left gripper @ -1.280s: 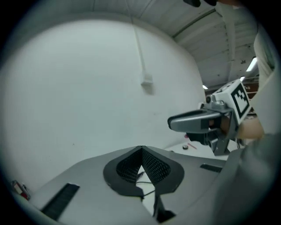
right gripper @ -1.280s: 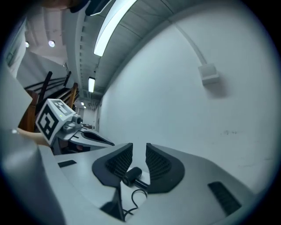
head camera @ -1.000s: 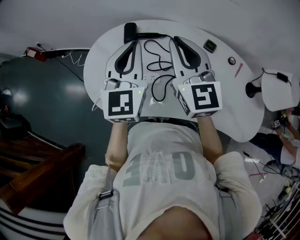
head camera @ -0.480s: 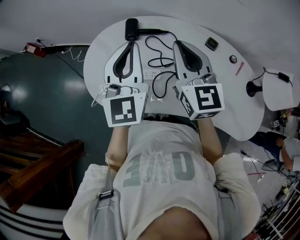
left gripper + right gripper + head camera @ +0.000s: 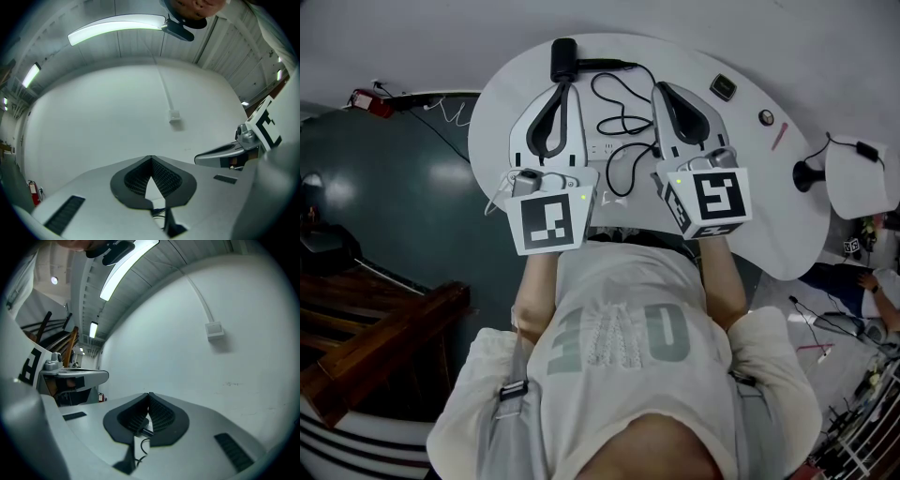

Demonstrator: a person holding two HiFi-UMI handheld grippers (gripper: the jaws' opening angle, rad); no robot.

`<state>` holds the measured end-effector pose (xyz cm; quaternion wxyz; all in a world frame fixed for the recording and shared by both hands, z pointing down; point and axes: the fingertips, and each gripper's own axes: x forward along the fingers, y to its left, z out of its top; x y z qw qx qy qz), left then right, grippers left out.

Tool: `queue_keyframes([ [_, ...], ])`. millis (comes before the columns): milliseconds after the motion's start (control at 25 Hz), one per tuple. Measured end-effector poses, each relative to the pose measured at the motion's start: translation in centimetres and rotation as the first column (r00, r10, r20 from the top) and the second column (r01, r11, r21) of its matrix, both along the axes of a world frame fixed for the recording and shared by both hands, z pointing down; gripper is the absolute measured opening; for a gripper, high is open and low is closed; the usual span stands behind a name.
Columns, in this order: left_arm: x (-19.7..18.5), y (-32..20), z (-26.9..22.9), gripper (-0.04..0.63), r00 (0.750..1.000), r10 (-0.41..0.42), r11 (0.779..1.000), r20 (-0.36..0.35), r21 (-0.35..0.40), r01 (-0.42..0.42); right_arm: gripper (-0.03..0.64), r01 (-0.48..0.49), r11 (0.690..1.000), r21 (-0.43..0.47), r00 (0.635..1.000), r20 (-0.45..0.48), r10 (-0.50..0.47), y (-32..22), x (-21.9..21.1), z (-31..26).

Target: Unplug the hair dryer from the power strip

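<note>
You are standing at the near edge of a white rounded table (image 5: 787,216); it is sitting before a white wall (image 5: 108,122) that is carrying a small box (image 5: 174,115) on a conduit; a dark green floor (image 5: 394,206) and wooden steps (image 5: 375,347) are lying to its left. The black hair dryer (image 5: 562,58) is lying at the table's far edge; its cord (image 5: 614,112) is looping toward the middle, where a white power strip (image 5: 602,148) is lying; whether the plug is seated cannot be told. You are holding the left gripper (image 5: 568,88) left of the cord, jaws pressed tip to tip on nothing; the right gripper (image 5: 660,88), right of the cord, is likewise closed and empty. A small dark device (image 5: 720,90), a round object (image 5: 763,119) and a red pen (image 5: 777,139) are lying toward the right edge.
</note>
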<state>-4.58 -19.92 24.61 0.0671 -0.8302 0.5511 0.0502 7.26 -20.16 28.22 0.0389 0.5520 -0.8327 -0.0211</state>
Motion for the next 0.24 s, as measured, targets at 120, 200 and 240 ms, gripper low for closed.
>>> queue_keyframes([
  [120,0.12,0.14,-0.18,0.014,1.000,0.000,1.000,-0.005,0.011,0.000,0.020,-0.007,1.000,-0.003,1.000,-0.013,0.007,0.00,0.33,0.07],
  [200,0.22,0.33,-0.37,0.012,1.000,-0.002,1.000,-0.003,0.026,0.002,0.020,-0.010,1.000,-0.004,1.000,-0.025,0.010,-0.02,0.51,0.14],
  [240,0.28,0.43,-0.46,0.012,1.000,-0.004,0.999,-0.001,0.034,0.004,0.020,-0.012,1.000,-0.004,0.999,-0.031,0.012,-0.03,0.59,0.18],
])
